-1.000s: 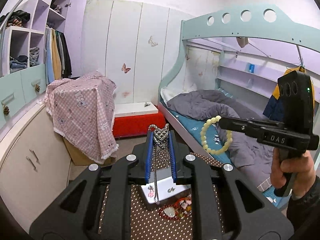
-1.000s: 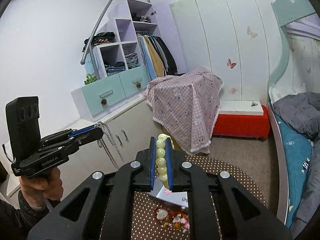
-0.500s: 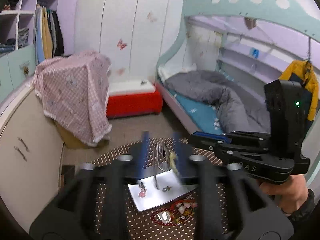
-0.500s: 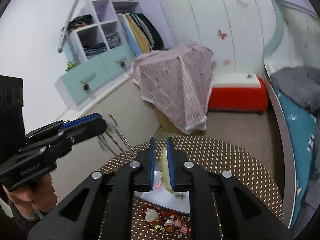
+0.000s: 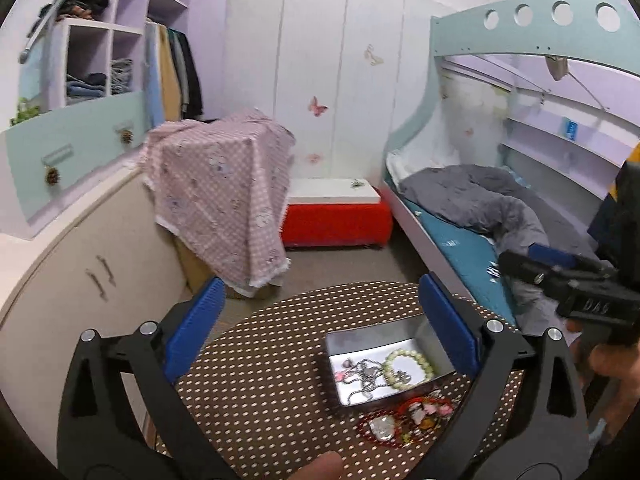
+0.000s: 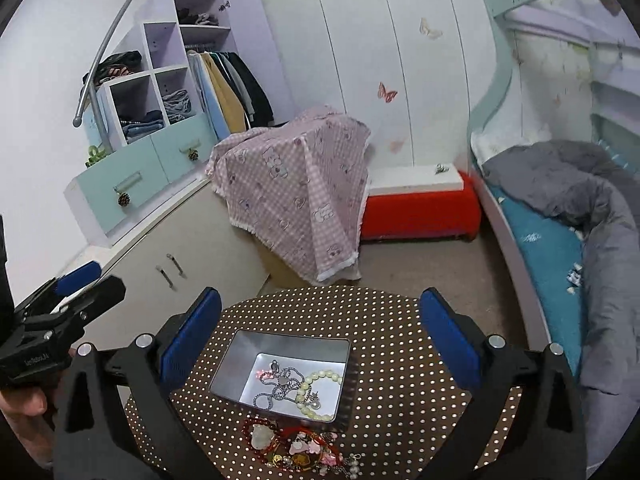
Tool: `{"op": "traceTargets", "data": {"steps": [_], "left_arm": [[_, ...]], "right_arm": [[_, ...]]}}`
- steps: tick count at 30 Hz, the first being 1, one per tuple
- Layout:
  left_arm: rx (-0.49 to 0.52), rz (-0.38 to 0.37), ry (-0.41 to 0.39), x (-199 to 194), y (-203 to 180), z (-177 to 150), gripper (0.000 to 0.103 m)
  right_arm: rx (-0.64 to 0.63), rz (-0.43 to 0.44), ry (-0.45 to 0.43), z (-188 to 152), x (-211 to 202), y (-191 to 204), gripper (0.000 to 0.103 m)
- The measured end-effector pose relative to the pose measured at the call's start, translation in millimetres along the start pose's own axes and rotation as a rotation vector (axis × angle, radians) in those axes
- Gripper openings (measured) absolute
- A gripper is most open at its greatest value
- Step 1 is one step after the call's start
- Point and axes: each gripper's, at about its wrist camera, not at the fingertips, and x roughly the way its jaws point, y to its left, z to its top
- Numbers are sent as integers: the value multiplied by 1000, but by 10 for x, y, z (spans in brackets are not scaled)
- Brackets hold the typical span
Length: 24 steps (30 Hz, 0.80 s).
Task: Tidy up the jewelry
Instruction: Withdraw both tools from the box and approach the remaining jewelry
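A silver metal tin (image 5: 340, 340) (image 6: 240, 364) sits on a round brown polka-dot table (image 5: 272, 360) (image 6: 392, 360). Inside lie a silver chain necklace (image 5: 362, 374) (image 6: 278, 386) and a pale green bead bracelet (image 5: 408, 364) (image 6: 320, 394). A heap of red bead jewelry (image 5: 404, 418) (image 6: 296, 442) lies on the table just in front of the tin. My left gripper (image 5: 320, 324) is open and empty above the table. My right gripper (image 6: 320, 328) is open and empty above the tin. Each gripper shows at the edge of the other's view (image 5: 560, 276) (image 6: 68, 296).
A pink checked cloth covers a box (image 5: 224, 188) behind the table. A beige cabinet (image 5: 80, 272) stands left, a red bench (image 5: 336, 220) at the back, a bunk bed with grey duvet (image 5: 480, 208) on the right.
Both grippers have opened and let go: the chain necklace and the green bracelet dropped from the jaws into the tin. Both grippers tilted down over the table.
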Motion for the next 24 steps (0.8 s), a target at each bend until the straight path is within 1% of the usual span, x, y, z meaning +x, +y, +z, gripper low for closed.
{"op": "traceTargets", "data": {"steps": [3, 9, 17, 24], "left_arm": [[-7, 36, -19, -148, 36, -71, 95], [-27, 67, -50, -406, 94, -156, 95], [-32, 79, -71, -643, 121, -309, 95], [-41, 95, -69, -724, 158, -477, 95]], "right_arm": [[-3, -9, -15, 2, -109, 13, 96], [-30, -22, -48, -28, -354, 95, 96], [-31, -45, -66, -153, -579, 131, 96], [-38, -66, -59, -312, -693, 121, 96]]}}
